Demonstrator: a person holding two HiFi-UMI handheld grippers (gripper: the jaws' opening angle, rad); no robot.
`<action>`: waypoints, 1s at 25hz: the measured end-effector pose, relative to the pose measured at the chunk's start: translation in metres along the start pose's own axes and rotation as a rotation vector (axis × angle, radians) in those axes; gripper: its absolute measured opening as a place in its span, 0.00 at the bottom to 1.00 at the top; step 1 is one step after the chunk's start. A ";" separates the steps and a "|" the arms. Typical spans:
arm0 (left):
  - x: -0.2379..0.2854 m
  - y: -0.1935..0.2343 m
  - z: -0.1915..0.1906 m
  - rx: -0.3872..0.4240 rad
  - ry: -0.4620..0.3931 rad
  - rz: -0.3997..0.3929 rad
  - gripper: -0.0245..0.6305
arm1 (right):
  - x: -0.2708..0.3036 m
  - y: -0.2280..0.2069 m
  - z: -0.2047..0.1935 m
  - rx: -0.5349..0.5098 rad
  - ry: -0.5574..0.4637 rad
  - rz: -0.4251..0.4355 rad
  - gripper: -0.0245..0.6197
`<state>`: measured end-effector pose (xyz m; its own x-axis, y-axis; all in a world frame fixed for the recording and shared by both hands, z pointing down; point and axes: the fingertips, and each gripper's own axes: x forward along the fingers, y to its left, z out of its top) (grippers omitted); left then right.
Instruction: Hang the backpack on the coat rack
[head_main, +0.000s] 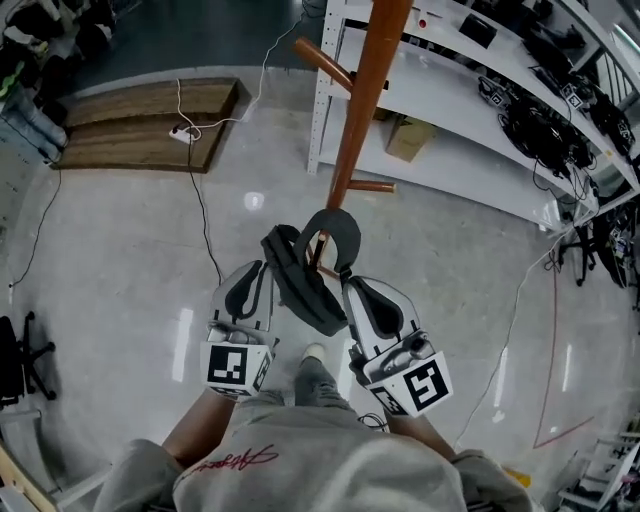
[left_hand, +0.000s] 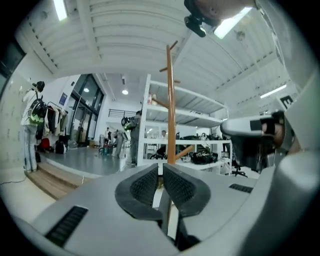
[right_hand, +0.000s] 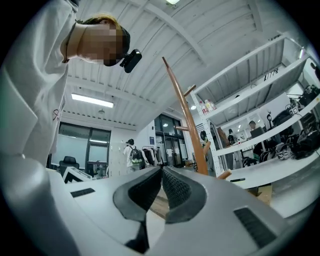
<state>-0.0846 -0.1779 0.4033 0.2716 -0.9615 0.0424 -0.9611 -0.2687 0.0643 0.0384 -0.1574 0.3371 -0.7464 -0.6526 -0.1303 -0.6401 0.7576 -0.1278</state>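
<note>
The brown wooden coat rack (head_main: 365, 90) stands ahead, its pole (left_hand: 171, 100) rising with short pegs; it leans across the right gripper view (right_hand: 185, 110). In the head view a dark backpack (head_main: 305, 280), with a strap loop at its top, hangs close against the lower pole. What bears it is hidden. My left gripper (head_main: 254, 268) sits just left of the backpack and my right gripper (head_main: 350, 284) just right of it, neither clearly touching it. The left gripper's pads (left_hand: 161, 169) stand almost together with nothing between them. The right gripper's pads (right_hand: 161, 171) meet, with nothing held.
White metal shelving (head_main: 480, 110) with black gear stands right behind the rack, a cardboard box (head_main: 410, 138) under it. A low wooden platform (head_main: 150, 120) with a power strip (head_main: 183, 131) lies far left. Cables (head_main: 203, 215) trail over the glossy floor. A black chair (head_main: 25, 355) is at the left edge.
</note>
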 end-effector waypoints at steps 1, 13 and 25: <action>-0.008 -0.004 0.020 -0.008 -0.043 -0.025 0.09 | -0.002 0.007 0.006 -0.014 -0.009 0.000 0.07; -0.160 -0.049 0.081 -0.053 -0.120 -0.337 0.06 | -0.078 0.154 0.038 -0.137 -0.108 -0.157 0.07; -0.252 -0.070 0.100 -0.110 -0.097 -0.351 0.06 | -0.135 0.233 0.059 -0.162 -0.109 -0.199 0.07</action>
<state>-0.0904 0.0772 0.2888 0.5719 -0.8148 -0.0952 -0.7980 -0.5795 0.1654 0.0008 0.1070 0.2674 -0.5844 -0.7799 -0.2241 -0.7997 0.6003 -0.0039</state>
